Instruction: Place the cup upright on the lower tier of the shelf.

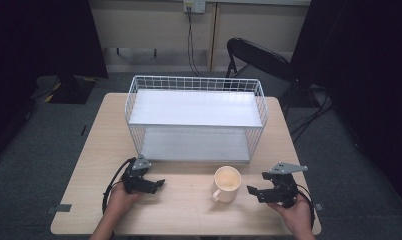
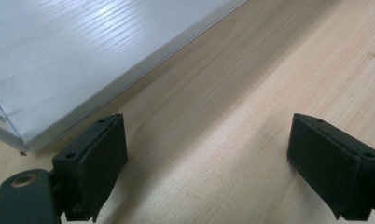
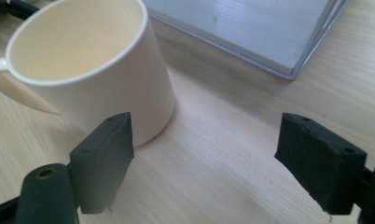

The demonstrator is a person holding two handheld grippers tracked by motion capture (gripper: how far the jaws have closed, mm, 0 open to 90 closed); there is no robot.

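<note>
Cream mug (image 1: pixel 226 184), lower centre of the high view, upright on the wooden table (image 1: pixel 189 210); its interior appears empty, its handle partly cut off in your right gripper view. Behind it, a white wire basket (image 1: pixel 196 117), shelves bare. Your right gripper (image 1: pixel 259 192) and left gripper (image 1: pixel 156 184) both gape, grasping nothing.

Across the lower middle of the frame, the bare surface (image 1: pixel 184 200) lies open, broken by one cream mug (image 1: pixel 226 184) right of centre. Behind it the white wire rack (image 1: pixel 196 118) blocks the upper middle; strips stay free either side.
</note>
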